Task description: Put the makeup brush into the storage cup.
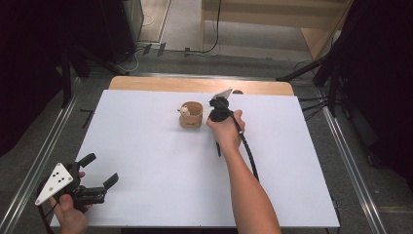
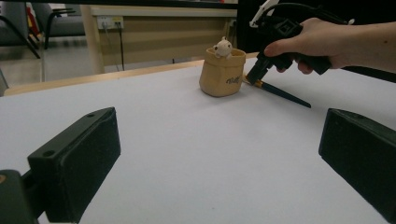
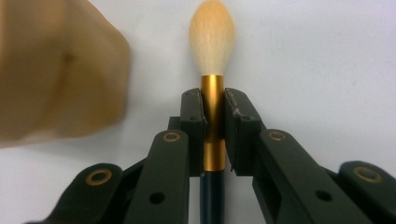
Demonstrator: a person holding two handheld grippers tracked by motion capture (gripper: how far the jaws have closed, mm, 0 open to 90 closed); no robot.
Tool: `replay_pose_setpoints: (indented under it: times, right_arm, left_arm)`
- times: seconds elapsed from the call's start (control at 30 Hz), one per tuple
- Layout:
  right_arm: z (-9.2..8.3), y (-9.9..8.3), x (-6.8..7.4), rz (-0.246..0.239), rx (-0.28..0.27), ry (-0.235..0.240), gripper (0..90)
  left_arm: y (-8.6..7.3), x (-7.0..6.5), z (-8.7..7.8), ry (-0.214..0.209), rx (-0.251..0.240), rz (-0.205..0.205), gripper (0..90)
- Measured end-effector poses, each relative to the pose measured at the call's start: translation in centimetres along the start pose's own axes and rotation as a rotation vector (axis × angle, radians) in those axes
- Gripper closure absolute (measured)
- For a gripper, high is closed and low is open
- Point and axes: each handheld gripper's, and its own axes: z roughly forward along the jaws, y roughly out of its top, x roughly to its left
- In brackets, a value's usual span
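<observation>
Fingertips (image 3: 236, 128) of the right gripper (image 3: 214, 126) are clamped on the gold collar of a brush (image 3: 213, 88), whose pale bristle tuft is seen pointing away from the camera over the white table (image 3: 327, 56). Just beside the tan pouch (image 1: 191, 116) the same gripper (image 1: 219, 111) is held by the right hand (image 1: 228, 130), tilted down toward the table, with the brush's dark handle (image 2: 280, 93) slanting from the jaws to the tabletop on the side of the pouch nearer the person. Whether the bristles touch the pouch cannot be told. A small white toy figure (image 2: 223, 46) is seen poking out of the pouch's open top. The pouch stands upright toward the far middle of the table.

Well apart from the pouch, near the table's near left corner, the left gripper (image 1: 100, 175) is held by the left hand (image 1: 68, 207) with its jaws spread wide and nothing between them.
</observation>
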Motion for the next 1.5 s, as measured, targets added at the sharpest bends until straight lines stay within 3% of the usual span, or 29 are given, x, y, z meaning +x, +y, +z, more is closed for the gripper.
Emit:
replay_pose_setpoints:
  times: [0.17, 0.27, 0.3, 0.37, 0.4, 0.6, 0.63, 0.67, 0.8, 0.83, 0.87, 0.93, 0.97, 1.0, 1.03, 1.07, 1.1, 1.13, 1.2, 1.23, 1.3, 1.4, 1.5]
  right_arm:
    - [-1.0, 0.1, -0.3, 0.025, -0.059, 0.033, 80.6]
    - [-2.2, 0.2, -0.8, 0.032, -0.138, 0.047, 80.7]
    - [-2.2, 0.2, -0.8, 0.032, -0.138, 0.047, 80.7]
    - [-2.8, 0.2, -0.8, 0.013, -0.180, 0.049, 80.7]
    - [-3.4, 0.2, -0.8, -0.006, -0.228, 0.040, 80.7]
    - [-5.1, 0.2, -0.8, -0.018, -0.377, 0.062, 80.7]
    - [-5.1, 0.2, -0.8, -0.018, -0.377, 0.062, 80.7]
    - [-5.6, 0.1, -0.7, -0.026, -0.425, 0.062, 80.7]
    - [-6.2, 0.1, -0.6, -0.049, -0.485, 0.068, 80.7]
    - [-6.6, 0.0, -0.4, -0.078, -0.544, 0.060, 80.7]
    - [-6.6, 0.0, -0.4, -0.078, -0.544, 0.060, 80.7]
    - [-7.1, -0.1, -0.3, -0.090, -0.618, 0.088, 80.7]
    - [-7.1, -0.1, -0.3, -0.090, -0.618, 0.088, 80.7]
    - [-7.5, -0.2, 0.0, -0.114, -0.670, 0.088, 80.7]
    - [-7.5, -0.2, 0.0, -0.114, -0.670, 0.088, 80.7]
    - [-8.0, -0.3, 0.3, -0.129, -0.729, 0.096, 80.7]
    - [-8.0, -0.3, 0.3, -0.129, -0.729, 0.096, 80.7]
    - [-8.4, -0.4, 0.5, -0.145, -0.777, 0.105, 80.7]
    - [-8.5, -0.5, 0.5, -0.148, -0.789, 0.105, 80.7]
    - [-8.8, -0.6, 0.8, -0.171, -0.835, 0.104, 80.7]
    - [-8.9, -0.6, 0.8, -0.169, -0.845, 0.109, 80.7]
    - [-9.3, -0.7, 0.9, -0.169, -0.901, 0.156, 80.7]
    - [-9.6, -0.7, 1.0, -0.175, -0.929, 0.162, 80.7]
  left_arm:
    - [0.0, 0.0, 0.0, 0.000, 0.002, 0.005, 0.0]
    - [0.0, -0.1, 0.0, -0.001, 0.001, 0.003, 0.0]
    - [0.0, -0.1, 0.0, -0.001, 0.001, 0.003, 0.0]
    - [0.0, 0.0, 0.0, -0.002, 0.003, 0.006, 0.0]
    - [0.0, 0.0, 0.1, -0.002, 0.003, 0.005, 0.0]
    - [0.0, 0.0, 0.1, -0.002, 0.006, 0.005, 0.0]
    - [0.0, 0.0, 0.1, -0.002, 0.006, 0.005, 0.0]
    - [0.0, 0.0, 0.1, -0.002, 0.005, 0.004, 0.0]
    - [0.0, 0.0, 0.1, -0.002, 0.006, 0.006, 0.0]
    - [0.0, -0.1, 0.1, -0.003, 0.006, 0.006, 0.0]
    - [0.0, -0.1, 0.1, -0.003, 0.006, 0.006, 0.0]
    - [0.0, -0.1, 0.1, -0.003, 0.007, 0.007, 0.0]
    - [0.0, 0.0, 0.1, -0.003, 0.007, 0.007, 0.0]
    - [0.0, 0.0, 0.1, -0.002, 0.007, 0.006, 0.0]
    - [0.0, 0.0, 0.1, -0.002, 0.007, 0.005, 0.0]
    - [0.0, 0.0, 0.1, -0.002, 0.007, 0.003, 0.0]
    - [0.0, 0.0, 0.1, -0.002, 0.007, 0.003, 0.0]
    - [0.0, 0.0, 0.1, -0.002, 0.008, 0.006, 0.0]
    - [0.0, 0.0, 0.1, -0.003, 0.008, 0.006, 0.0]
    - [0.0, 0.0, 0.1, -0.003, 0.008, 0.005, 0.0]
    - [0.0, 0.0, 0.1, -0.004, 0.008, 0.006, 0.0]
    - [0.0, 0.0, 0.1, -0.003, 0.007, 0.006, 0.0]
    - [0.0, 0.0, 0.1, -0.002, 0.008, 0.006, 0.0]
